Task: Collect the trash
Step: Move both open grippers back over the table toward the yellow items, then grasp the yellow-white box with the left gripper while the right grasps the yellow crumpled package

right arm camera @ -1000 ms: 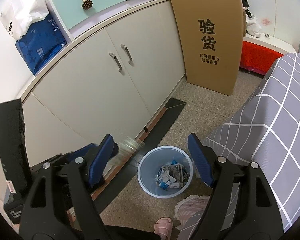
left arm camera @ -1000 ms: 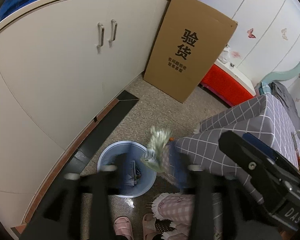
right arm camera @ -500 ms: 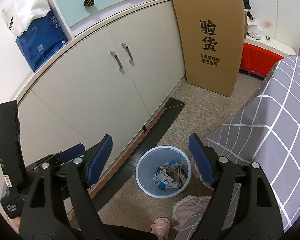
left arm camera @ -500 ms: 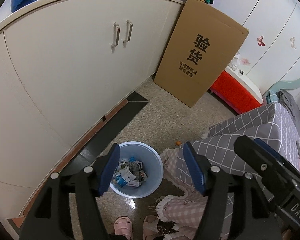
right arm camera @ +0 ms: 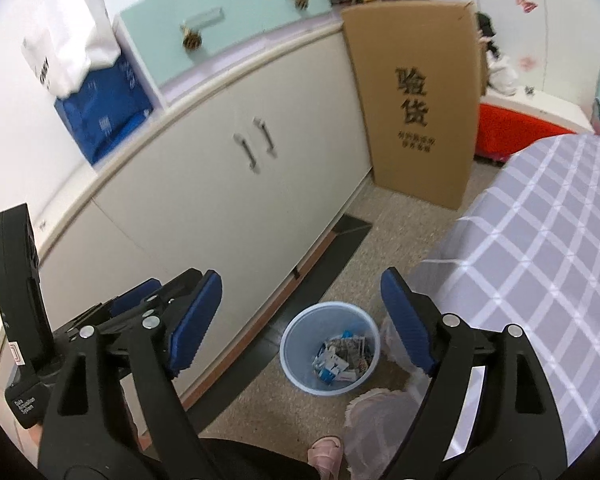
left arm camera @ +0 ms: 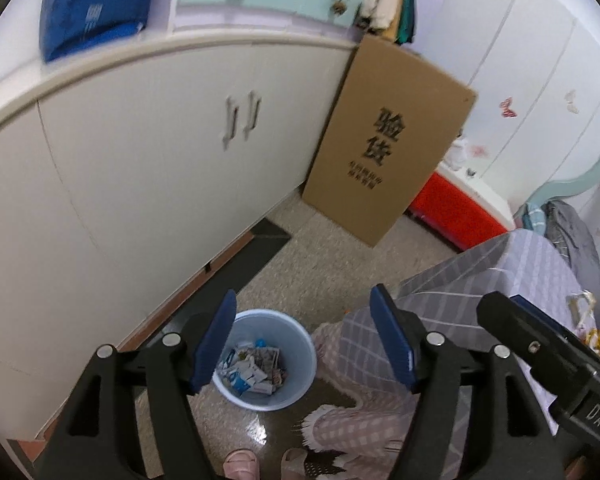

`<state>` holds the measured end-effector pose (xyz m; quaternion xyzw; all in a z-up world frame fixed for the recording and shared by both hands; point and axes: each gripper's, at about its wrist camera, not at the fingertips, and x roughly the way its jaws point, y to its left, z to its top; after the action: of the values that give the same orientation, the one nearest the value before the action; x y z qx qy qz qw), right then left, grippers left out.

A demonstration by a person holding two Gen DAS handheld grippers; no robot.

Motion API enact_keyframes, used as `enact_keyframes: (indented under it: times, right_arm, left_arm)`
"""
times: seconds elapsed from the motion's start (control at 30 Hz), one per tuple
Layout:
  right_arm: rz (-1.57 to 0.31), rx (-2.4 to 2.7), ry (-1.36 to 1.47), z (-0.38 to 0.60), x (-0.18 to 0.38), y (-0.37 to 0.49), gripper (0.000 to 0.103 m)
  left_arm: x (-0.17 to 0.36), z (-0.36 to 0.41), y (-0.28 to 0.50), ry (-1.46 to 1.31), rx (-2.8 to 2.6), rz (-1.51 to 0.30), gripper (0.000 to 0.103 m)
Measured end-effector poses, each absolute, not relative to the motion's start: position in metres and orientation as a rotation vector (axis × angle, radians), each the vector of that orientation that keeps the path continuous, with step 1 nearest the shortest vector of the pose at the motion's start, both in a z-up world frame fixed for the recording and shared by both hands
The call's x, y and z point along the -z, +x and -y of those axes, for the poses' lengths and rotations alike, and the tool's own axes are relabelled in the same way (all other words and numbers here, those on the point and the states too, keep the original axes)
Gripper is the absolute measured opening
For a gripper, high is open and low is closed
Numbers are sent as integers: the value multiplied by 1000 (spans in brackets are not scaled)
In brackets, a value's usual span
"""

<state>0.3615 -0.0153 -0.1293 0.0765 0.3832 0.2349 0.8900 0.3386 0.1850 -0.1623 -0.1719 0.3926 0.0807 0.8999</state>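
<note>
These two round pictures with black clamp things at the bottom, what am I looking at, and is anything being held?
There is no robot here. A person holds a hand-held gripper in each hand, each with a wide-angle camera looking forward along its two blue-padded fingers.

One picture is from the left gripper, the other from the right gripper. Each also catches the other gripper at its edge.

Both look down at a pale blue trash bin on the speckled floor, beside a cream cabinet and a grey checked cloth. Crumpled wrappers lie inside the bin. A cardboard box leans behind.

Nothing is held: both grippers have just been opening, with nothing between the pads.
</note>
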Motion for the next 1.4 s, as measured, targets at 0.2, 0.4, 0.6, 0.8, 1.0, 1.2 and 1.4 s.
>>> enact_keyframes:
  times: [0.2,0.4,0.6,0.8,1.0,1.2,1.4]
  right_arm:
    - [-705,-348,184,101,103,338,84]
    - [-631,-149,211,197,96,314,88]
    - [-640,147,235,296,113,303,92]
    - [-732,261,251,353,145,326,92]
    - [-757,255,211,367,160,343,92]
    - [-745,232,246,385,164,343,65]
    - [-697,242,314,407,161,337,33]
  left_arm:
    - [128,-127,329,-294,-75,-755,72]
    - [113,-40,331,-220,53,-745,75]
    - [113,33,338,-154,149,-765,75]
    - [119,97,347,-90,216,-782,75]
    - [124,143,364,-44,272,-786,75]
    - [134,187,383,0,343,-791,75]
    - [147,227,403,37,408,-783,75]
